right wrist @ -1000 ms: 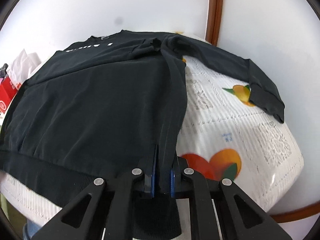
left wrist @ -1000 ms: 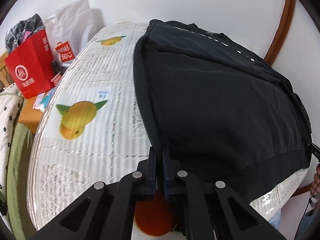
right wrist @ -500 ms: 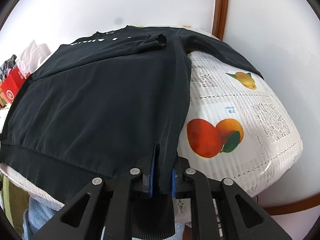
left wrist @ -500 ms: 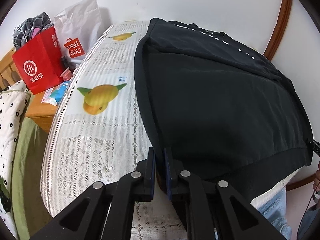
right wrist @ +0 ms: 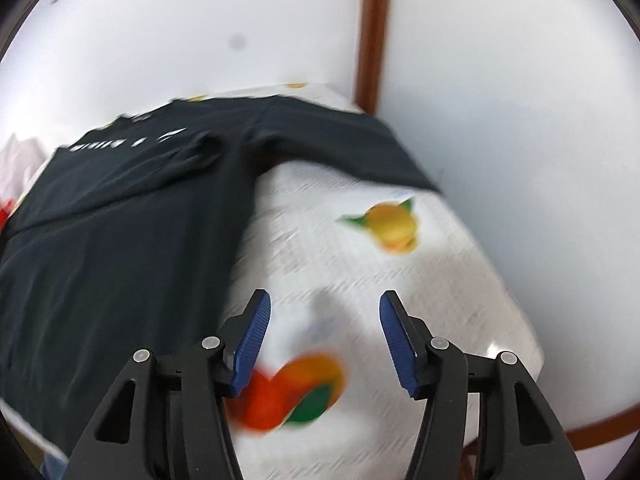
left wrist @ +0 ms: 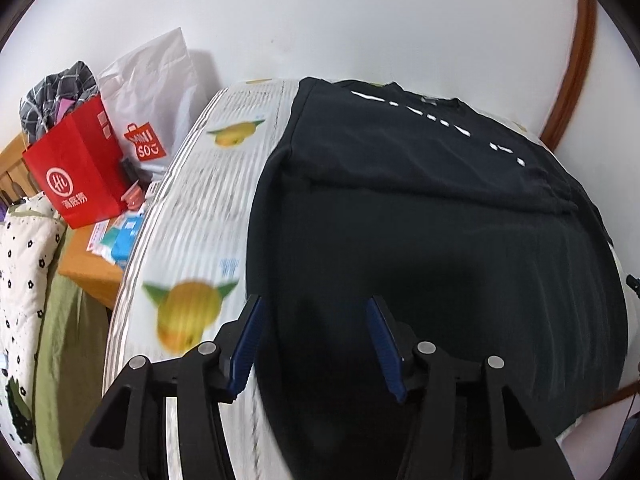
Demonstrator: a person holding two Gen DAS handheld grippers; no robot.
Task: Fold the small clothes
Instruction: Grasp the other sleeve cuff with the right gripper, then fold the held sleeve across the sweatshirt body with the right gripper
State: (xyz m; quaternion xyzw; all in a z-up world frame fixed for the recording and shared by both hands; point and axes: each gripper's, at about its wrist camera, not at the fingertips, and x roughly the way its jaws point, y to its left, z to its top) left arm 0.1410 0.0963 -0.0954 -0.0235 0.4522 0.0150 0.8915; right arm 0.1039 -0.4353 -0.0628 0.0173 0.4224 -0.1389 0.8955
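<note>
A black long-sleeved top (left wrist: pixel 420 240) with small white lettering lies spread on a round table under a white fruit-print cloth (left wrist: pixel 200 216). My left gripper (left wrist: pixel 316 336) hovers over the top's near left edge, its jaws opening, blue pads apart and not pressing the fabric. In the right wrist view the same top (right wrist: pixel 120 240) fills the left half, one sleeve (right wrist: pixel 340 140) stretching right across the cloth (right wrist: pixel 400 288). My right gripper (right wrist: pixel 324 332) hangs over bare cloth to the right of the top, jaws opening, nothing between its pads.
A red paper bag (left wrist: pixel 76 172) and a white shopping bag (left wrist: pixel 156 100) stand on a wooden side table (left wrist: pixel 88 260) left of the round table. Spotted bedding (left wrist: pixel 24 272) lies at far left. A white wall with brown trim (right wrist: pixel 372 32) stands close behind.
Both grippers were shut on the top's near hem corners; both have let go, spread their jaws and lifted. The right gripper has swung right, off the garment and over bare cloth.
</note>
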